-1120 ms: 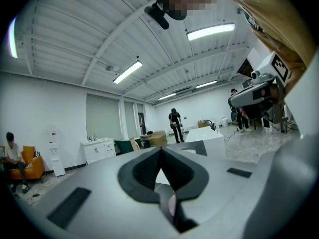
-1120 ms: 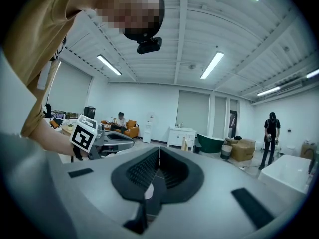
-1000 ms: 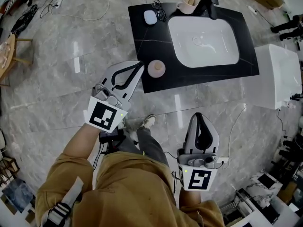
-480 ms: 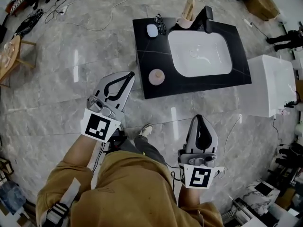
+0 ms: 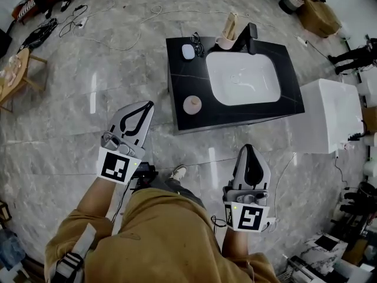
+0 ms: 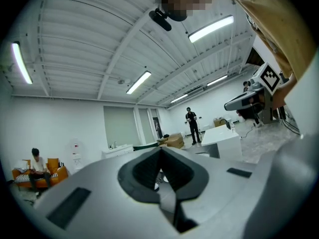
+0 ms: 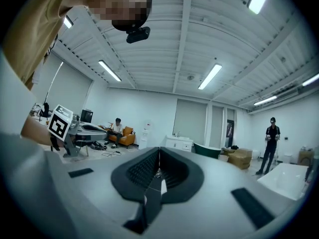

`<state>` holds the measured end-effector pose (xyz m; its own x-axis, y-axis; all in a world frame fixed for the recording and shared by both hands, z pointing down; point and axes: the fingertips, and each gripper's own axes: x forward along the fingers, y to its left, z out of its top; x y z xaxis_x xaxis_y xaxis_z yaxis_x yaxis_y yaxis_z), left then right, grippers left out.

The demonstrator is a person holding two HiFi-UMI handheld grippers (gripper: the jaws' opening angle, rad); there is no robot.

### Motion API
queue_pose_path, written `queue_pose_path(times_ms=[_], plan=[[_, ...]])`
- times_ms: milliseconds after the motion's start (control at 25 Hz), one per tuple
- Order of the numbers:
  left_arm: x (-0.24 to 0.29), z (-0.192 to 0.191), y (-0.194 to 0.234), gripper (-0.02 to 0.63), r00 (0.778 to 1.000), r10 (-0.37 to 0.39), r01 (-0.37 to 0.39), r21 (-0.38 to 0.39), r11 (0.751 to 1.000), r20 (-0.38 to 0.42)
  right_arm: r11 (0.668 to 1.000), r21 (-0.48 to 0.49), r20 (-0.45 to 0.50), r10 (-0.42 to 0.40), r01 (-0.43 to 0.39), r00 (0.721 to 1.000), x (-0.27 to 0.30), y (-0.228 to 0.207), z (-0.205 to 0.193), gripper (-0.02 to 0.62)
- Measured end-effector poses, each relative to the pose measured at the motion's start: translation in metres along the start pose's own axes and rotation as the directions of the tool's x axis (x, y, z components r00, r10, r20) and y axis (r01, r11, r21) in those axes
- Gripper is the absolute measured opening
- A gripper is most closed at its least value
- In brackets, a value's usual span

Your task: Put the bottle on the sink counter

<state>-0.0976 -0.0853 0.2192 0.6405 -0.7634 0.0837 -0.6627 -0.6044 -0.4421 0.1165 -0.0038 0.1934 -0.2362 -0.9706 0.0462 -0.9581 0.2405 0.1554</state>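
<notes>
Black sink counter (image 5: 179, 90), white basin (image 5: 259, 90), grey marbled floor (image 5: 65, 119)

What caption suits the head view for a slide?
Person's left gripper and right gripper, shut, empty, before a black sink counter.

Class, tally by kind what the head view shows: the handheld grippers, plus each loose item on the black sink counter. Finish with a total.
Grippers: 2, left gripper and right gripper
Bottle: 1
Glasses: 1
Cup: 1
Pale oval object: 1
Total: 6
</notes>
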Motion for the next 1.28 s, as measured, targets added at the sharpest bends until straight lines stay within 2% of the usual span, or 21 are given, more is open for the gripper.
queue_pose_path(times_ms=[360,400,440,520,560,1280], plan=[[-0.019,0.005,0.022,0.003,0.998,0.054,-0.052,0.076,0.996,-0.014,1.0,-0.005,0.025,-0.008,0.008,1.0,-0.002,-0.01,0.005,0.006],[-0.022,0.007,0.023,0.003,0.998,0.068,-0.068,0.047,0.997,-0.01,1.0,-0.006,0.028,-0.007,0.007,1.0,-0.002,-0.01,0.006,0.006],[-0.026,0.009,0.025,0.003,0.995,0.098,-0.098,-0.026,0.995,0.003,1.0,-0.006,0.031,-0.006,0.006,0.999,-0.003,-0.01,0.007,0.006],[-0.033,0.013,0.029,0.003,0.984,0.174,-0.165,-0.203,0.965,0.026,1.0,-0.008,0.039,-0.005,0.005,0.999,-0.003,-0.012,0.01,0.006],[-0.035,0.014,0.031,0.003,0.981,0.192,-0.18,-0.235,0.955,0.029,1.0,-0.01,0.044,-0.005,0.005,0.999,-0.002,-0.014,0.012,0.006],[-0.05,0.05,0.02,0.003,0.974,0.221,-0.203,-0.238,0.95,0.05,0.999,-0.005,0.073,-0.04,0.04,0.997,-0.013,-0.038,0.018,0.006]])
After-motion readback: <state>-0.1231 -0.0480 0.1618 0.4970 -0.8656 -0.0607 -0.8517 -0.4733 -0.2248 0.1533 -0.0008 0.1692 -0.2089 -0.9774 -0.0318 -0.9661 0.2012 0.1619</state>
